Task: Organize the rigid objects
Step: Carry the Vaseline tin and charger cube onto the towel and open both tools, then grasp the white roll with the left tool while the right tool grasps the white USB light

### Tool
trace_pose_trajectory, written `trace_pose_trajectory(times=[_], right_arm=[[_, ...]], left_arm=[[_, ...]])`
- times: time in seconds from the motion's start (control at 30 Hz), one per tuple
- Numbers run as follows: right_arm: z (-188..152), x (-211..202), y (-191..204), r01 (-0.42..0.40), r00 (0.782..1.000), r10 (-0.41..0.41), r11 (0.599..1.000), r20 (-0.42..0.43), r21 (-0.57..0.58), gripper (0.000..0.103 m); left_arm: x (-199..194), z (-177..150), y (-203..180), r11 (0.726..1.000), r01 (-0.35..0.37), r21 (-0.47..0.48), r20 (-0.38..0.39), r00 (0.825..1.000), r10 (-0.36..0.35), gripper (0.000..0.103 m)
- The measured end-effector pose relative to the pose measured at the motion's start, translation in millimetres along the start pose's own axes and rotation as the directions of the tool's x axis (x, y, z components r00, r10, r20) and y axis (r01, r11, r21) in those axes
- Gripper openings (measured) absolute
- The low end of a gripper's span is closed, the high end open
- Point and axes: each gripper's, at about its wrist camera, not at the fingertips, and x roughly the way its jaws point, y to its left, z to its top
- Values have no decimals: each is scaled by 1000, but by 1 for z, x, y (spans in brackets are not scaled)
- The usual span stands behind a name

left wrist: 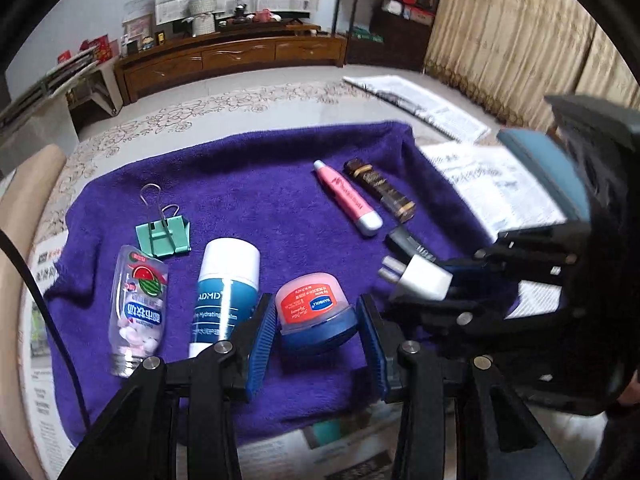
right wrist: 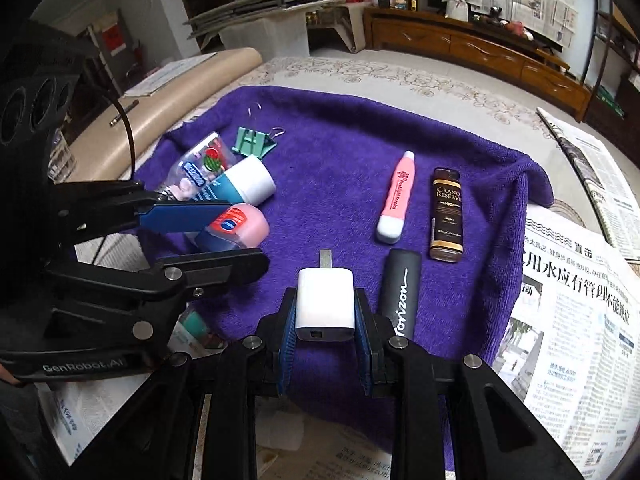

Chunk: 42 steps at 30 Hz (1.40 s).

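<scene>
A living room with a long wooden cabinet (left wrist: pixel 232 54) along the far wall, and in the middle a table spread with newspaper (right wrist: pixel 576 320) and a purple towel (left wrist: pixel 248 184). On the towel, the things are falling into two groups. At the left lie a green binder clip (left wrist: pixel 166 234), a clear candy bottle (left wrist: pixel 138 308) and a white-capped lotion tube (left wrist: pixel 224 292). At the right lie a pink tube (right wrist: pixel 394 204), a brown bottle (right wrist: pixel 446 216) and a black cylinder (right wrist: pixel 402 292).

The left claw (left wrist: pixel 316 324) is closed down on a pink balm jar (left wrist: pixel 312 308), just beside the lotion tube. The right claw (right wrist: pixel 325 316) is clamped on the sides of a white charger plug (right wrist: pixel 325 304), close to the black cylinder.

The two claws work close together here, so I'd worry about them bumping. The jar is round and gripped near its lid; it could twist out. Setting either piece down carelessly could nudge its neighbours out of line.
</scene>
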Motion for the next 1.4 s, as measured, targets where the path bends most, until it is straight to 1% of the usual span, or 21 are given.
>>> trace_pose_trajectory(times=[0.17,0.3,0.5,0.63,0.73,0.87,0.93,0.97,1.0,1.03,1.13,1.2,1.23,1.33,1.37,1.4], right_arm=[[-1,10,-4,11,999,-12,1000,-32,-20,26],[-1,10,-6,-6,1000,5,999,-26,-32,26],[4,15,-13,-15,999,13,999,-43,-47,26],[7,18,-11,-20,998,15,996,-58,-84,26],[9,20,-11,-37,997,29,993,-69,-111,27],[9,19,-15,-64,995,54,991,-79,-119,28],[9,18,-16,-74,994,64,991,-87,-116,30],[9,18,-17,-78,994,68,991,-90,-112,32],[8,17,-18,-82,993,72,991,-93,-107,33],[7,15,-20,-88,992,78,991,-97,-104,37],[5,8,-22,-80,993,70,991,-95,-105,38],[2,-1,-24,-73,994,64,992,-91,-102,40],[2,-5,-23,-70,995,62,992,-83,-103,43],[-3,-24,-24,-65,997,60,993,-51,-95,56],[-5,-32,-23,-63,997,60,994,-38,-90,58],[-7,-38,-23,-65,998,64,994,-23,-84,63]], left_arm=[[9,1,-2,998,-14,58,-30,999,15,39],[18,0,-5,995,-31,90,-47,998,36,39],[22,3,-2,994,-37,105,-68,997,44,40],[24,5,-3,993,-33,110,-87,995,43,40],[25,6,-2,994,-31,109,-100,994,42,43],[25,7,0,993,-37,112,-107,993,49,49],[23,7,0,993,-36,112,-108,993,48,54],[22,6,0,993,-31,112,-108,993,44,62],[21,6,0,993,-27,115,-109,993,40,66],[20,5,0,993,-32,117,-103,994,45,67],[14,5,0,993,-25,112,-97,995,36,67],[9,4,0,994,-18,106,-87,996,27,74],[5,3,-1,994,-14,105,-79,997,22,79],[-9,-2,-6,994,-19,106,-54,998,25,81],[-14,-4,-7,994,-19,105,-45,999,24,87],[-20,-8,-10,995,-13,103,-32,999,16,93]])
